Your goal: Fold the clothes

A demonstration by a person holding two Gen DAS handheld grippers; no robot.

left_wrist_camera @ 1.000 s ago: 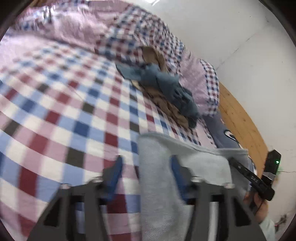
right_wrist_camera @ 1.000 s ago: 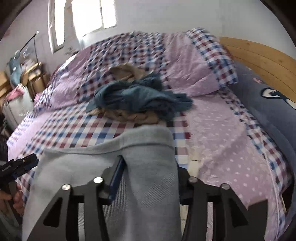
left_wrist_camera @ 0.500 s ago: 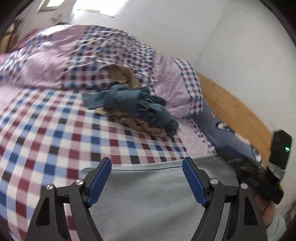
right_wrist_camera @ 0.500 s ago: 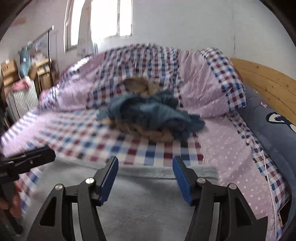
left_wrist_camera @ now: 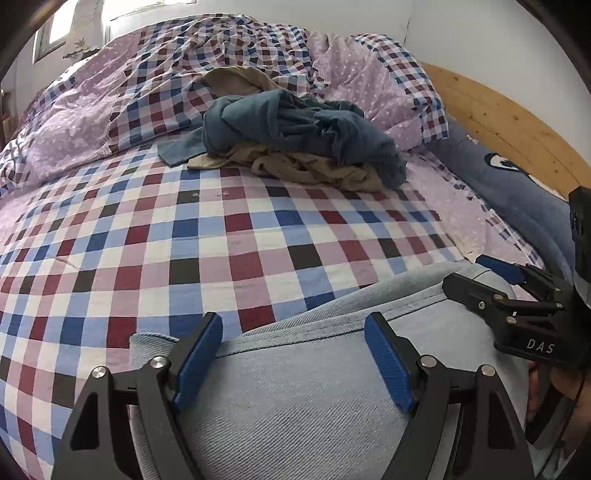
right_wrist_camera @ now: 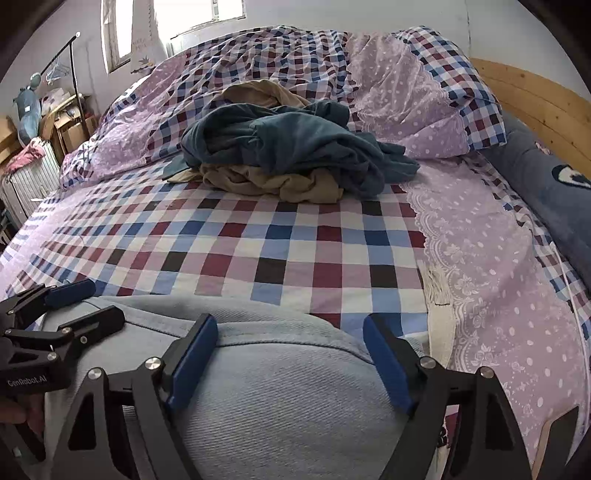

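Nearest to us, the light blue garment (left_wrist_camera: 314,398) lies flat on the bed (left_wrist_camera: 229,243) at its near edge, its stitched hem running across just past our fingertips. Beyond that hem the checked bedspread is bare all the way to the pile of clothes, a wide stretch of open room.

Our left gripper (left_wrist_camera: 293,354) has its fingers (left_wrist_camera: 197,354) spread wide apart over the garment, clamped on nothing; whether the blue pads touch the cloth or sit just above it we cannot tell. Our right gripper (right_wrist_camera: 291,354) is the same, fingers (right_wrist_camera: 192,356) wide apart over the cloth near its right-hand edge, holding nothing.

Further back, a crumpled dark blue garment (left_wrist_camera: 295,125) sits on top of a tan garment (left_wrist_camera: 310,168), both against the bunched quilt (left_wrist_camera: 184,62) and pillow (left_wrist_camera: 376,85).

The left view shows the right gripper from the side at the garment's far corner, and the wooden headboard (left_wrist_camera: 509,125) with a dark blue cushion (left_wrist_camera: 517,206) beside it. The right view shows the left gripper by the garment's left corner, plus the lace-edged purple strip (right_wrist_camera: 491,266) of the bedspread, a window (right_wrist_camera: 192,11), and a clothes rail (right_wrist_camera: 66,55) with clutter beside the bed.
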